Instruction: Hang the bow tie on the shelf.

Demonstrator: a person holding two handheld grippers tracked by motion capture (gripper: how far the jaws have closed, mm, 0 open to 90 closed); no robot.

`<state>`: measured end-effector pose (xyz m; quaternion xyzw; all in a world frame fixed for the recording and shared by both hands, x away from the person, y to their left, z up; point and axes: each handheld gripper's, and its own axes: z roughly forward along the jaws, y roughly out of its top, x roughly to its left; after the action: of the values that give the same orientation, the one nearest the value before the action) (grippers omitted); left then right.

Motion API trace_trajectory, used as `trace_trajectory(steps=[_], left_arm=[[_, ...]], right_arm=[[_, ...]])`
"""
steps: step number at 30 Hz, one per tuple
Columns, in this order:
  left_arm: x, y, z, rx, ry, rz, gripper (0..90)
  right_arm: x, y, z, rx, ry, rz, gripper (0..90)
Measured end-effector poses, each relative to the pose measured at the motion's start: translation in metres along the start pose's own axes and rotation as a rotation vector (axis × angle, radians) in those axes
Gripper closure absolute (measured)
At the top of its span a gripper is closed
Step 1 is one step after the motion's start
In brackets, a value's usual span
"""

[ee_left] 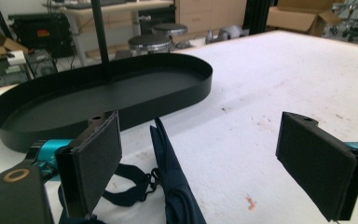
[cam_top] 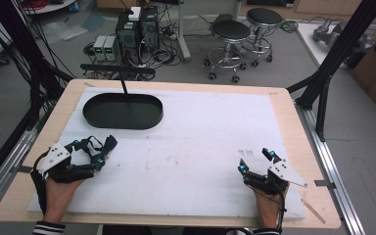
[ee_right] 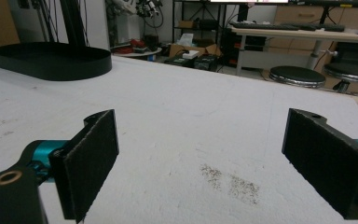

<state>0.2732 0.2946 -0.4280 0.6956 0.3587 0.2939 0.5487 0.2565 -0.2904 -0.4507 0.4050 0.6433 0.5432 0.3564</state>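
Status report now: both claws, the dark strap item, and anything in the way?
Left claw open around navy folded strap, not gripped. Right claw open, nothing between. Black oval tray beyond strap; path unobstructed.

dark navy folded umbrella (ee_left: 175,186) lies on the white table (ee_left: 279,84).

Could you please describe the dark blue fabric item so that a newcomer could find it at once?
Start at the black oval tray at the table's far left. Nearer the person, between the left hand-held gripper's open jaws, lies the folded navy cloth with thin straps, the mat's one soft thing.
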Motion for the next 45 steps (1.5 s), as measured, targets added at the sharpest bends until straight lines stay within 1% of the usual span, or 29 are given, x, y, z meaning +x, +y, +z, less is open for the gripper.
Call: trace_trajectory(steps=[3,5,7,8,10,13,14,16,19,23,25,29,32,35,36,37,38,39,40,43,45], left_arm=[[0.002,0.006,-0.002,0.051,-0.001,0.009,14.5],[0.003,0.010,-0.004,0.068,-0.009,0.011,14.8],[0.005,0.017,-0.006,0.097,-0.009,0.002,14.8],[0.005,0.017,-0.006,0.097,-0.009,0.002,15.0],[0.005,0.021,-0.008,0.129,-0.014,0.000,15.1],[0.005,0.025,-0.007,0.183,-0.031,0.026,16.1],[0.004,0.026,-0.008,0.194,-0.032,0.038,18.3],[0.004,0.027,-0.007,0.209,-0.031,0.040,18.3],[0.004,0.026,-0.007,0.232,-0.024,0.030,18.3],[0.004,0.021,-0.007,0.277,-0.021,0.024,19.0],[0.004,0.018,-0.006,0.307,-0.026,0.023,19.0],[0.002,0.015,-0.003,0.366,-0.024,0.042,19.0],[-0.001,0.013,0.000,0.393,-0.025,0.038,19.4],[-0.002,0.011,0.002,0.422,-0.027,0.053,20.2],[-0.003,0.009,0.004,0.435,-0.030,0.053,22.1],[-0.003,0.009,0.004,0.435,-0.030,0.053,22.7],[-0.004,0.009,0.006,0.450,-0.029,0.059,23.7],[-0.004,0.009,0.006,0.450,-0.029,0.059,25.0],[-0.005,0.008,0.007,0.461,-0.031,0.063,25.0],[-0.005,0.007,0.009,0.486,-0.020,0.065,26.3],[-0.004,0.006,0.009,0.496,-0.018,0.058,27.8]], right_arm=[[0.000,0.000,0.000,0.004,0.002,-0.002,9.7],[0.001,0.000,0.001,0.011,0.003,-0.011,9.8],[0.002,0.000,0.001,0.015,0.003,-0.013,9.8],[0.001,0.000,0.001,0.015,0.003,-0.019,9.8],[0.001,0.000,0.001,0.014,0.004,-0.020,9.8],[0.002,0.000,0.001,0.015,0.003,-0.017,9.8],[0.002,0.000,0.002,0.014,0.002,-0.023,9.8],[0.002,0.001,0.001,0.017,0.002,-0.020,9.8],[0.003,0.001,0.002,0.020,0.001,-0.029,9.8],[0.003,0.001,0.002,0.019,0.002,-0.031,9.8],[0.003,0.001,0.002,0.023,0.002,-0.029,9.8],[0.003,0.001,0.002,0.021,0.001,-0.031,9.8],[0.003,0.001,0.002,0.022,0.000,-0.033,9.8],[0.003,0.001,0.002,0.021,-0.001,-0.035,9.8],[0.003,0.001,0.002,0.022,-0.001,-0.032,9.8],[0.003,0.001,0.002,0.022,-0.001,-0.032,9.8],[0.003,0.001,0.002,0.022,-0.001,-0.032,9.8],[0.003,0.001,0.002,0.022,-0.001,-0.032,9.8],[0.003,0.001,0.002,0.022,-0.001,-0.032,9.8],[0.003,0.001,0.002,0.022,-0.001,-0.031,9.8],[0.002,0.001,0.002,0.021,0.000,-0.031,9.8]])
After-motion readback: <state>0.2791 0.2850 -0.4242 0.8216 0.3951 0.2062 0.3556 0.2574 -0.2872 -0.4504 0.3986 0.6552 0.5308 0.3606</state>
